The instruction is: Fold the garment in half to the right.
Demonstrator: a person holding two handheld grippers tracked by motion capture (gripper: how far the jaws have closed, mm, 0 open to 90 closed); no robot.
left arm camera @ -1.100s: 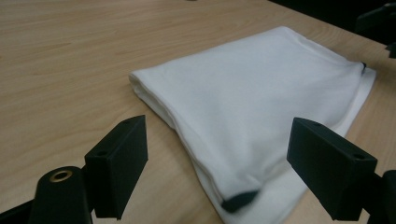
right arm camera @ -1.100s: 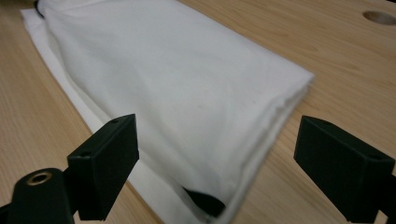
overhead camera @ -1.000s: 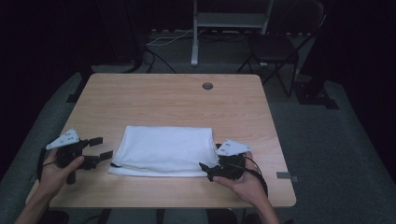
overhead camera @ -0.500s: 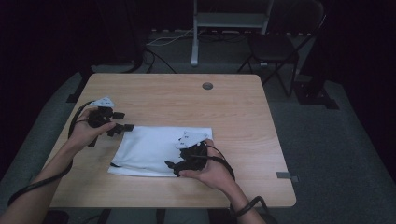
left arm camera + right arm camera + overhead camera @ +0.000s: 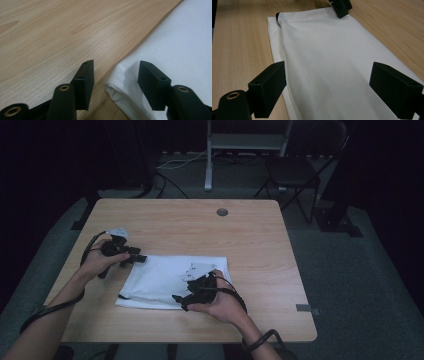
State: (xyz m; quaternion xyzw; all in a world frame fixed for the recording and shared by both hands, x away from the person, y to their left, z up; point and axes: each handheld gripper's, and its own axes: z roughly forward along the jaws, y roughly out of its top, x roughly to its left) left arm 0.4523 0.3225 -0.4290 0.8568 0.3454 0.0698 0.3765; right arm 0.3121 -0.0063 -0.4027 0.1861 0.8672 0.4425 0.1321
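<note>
A folded white cloth [image 5: 160,277] lies flat on the wooden table [image 5: 250,245], toward its near side. My left gripper [image 5: 134,258] is at the cloth's far left corner. In the left gripper view it [image 5: 116,72] stands open, low over the table, with the rounded cloth corner [image 5: 117,86] between its jaws. My right gripper [image 5: 181,301] hovers over the cloth's near edge, pointing left. Its jaws [image 5: 329,75] are wide open above the cloth [image 5: 329,50], holding nothing. A jaw of the left gripper [image 5: 340,7] shows at the cloth's far end.
A round cable hole [image 5: 222,212] sits near the table's far edge. Bare wood spreads to the right and behind the cloth. A dark chair [image 5: 295,170] and a metal stand [image 5: 245,142] are on the floor beyond the table.
My left gripper travelled from the near left of the table up to the cloth's far left corner. My right gripper moved left from the cloth's right end to over its near edge.
</note>
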